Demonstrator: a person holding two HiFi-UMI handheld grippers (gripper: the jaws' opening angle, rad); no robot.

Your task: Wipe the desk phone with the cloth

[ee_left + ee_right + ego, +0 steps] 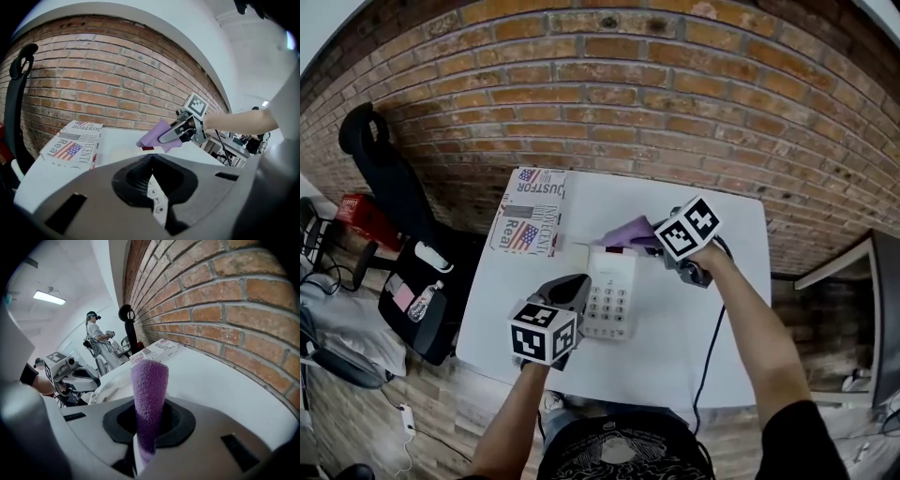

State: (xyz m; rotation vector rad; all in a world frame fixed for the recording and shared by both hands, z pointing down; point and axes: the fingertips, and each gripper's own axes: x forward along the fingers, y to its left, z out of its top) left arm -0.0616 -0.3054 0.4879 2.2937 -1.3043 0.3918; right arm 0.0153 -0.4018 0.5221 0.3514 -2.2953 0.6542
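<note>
left tool (151,158) was pressed together over phone (611,298) keypad (607,302) | right tool (654,242) pinched purple cloth (149,380) at phone's far end | phone lay on white table (712,309)

White table (661,342) bearing desk phone (609,295) beside printed box (530,211)

- The jaws of my left gripper (150,159) meet at their tips; through the slit between them I see keys of the desk phone (154,199).
- Beyond, my right gripper (163,138) pinches the purple cloth (151,137) over the white table (117,143).
- A printed box (70,145) lies at the left, near the brick wall (93,79).
</note>
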